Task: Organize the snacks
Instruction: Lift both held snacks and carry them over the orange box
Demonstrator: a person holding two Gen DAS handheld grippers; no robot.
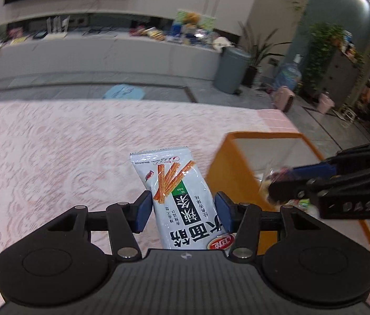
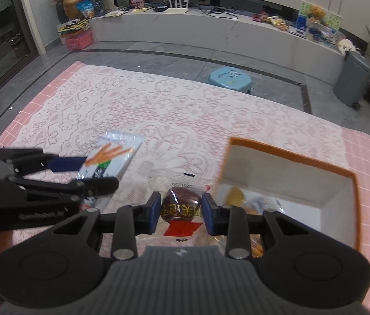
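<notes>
My left gripper (image 1: 183,211) is shut on a white snack packet with orange sticks printed on it (image 1: 177,194), held above the pink lace tablecloth. It also shows in the right wrist view (image 2: 111,157) at the left. My right gripper (image 2: 181,211) is shut on a clear wrapped brown pastry (image 2: 181,202), held beside the left wall of the orange box (image 2: 353,183). In the left wrist view the right gripper (image 1: 279,183) hovers over the orange box (image 1: 227,168) with the pastry. Several snacks lie inside the box (image 2: 237,197).
The pink lace tablecloth (image 2: 158,105) covers the table. Beyond it are a blue stool (image 2: 229,77), a grey bin (image 2: 353,78), potted plants and a long white cabinet (image 2: 211,31) with clutter.
</notes>
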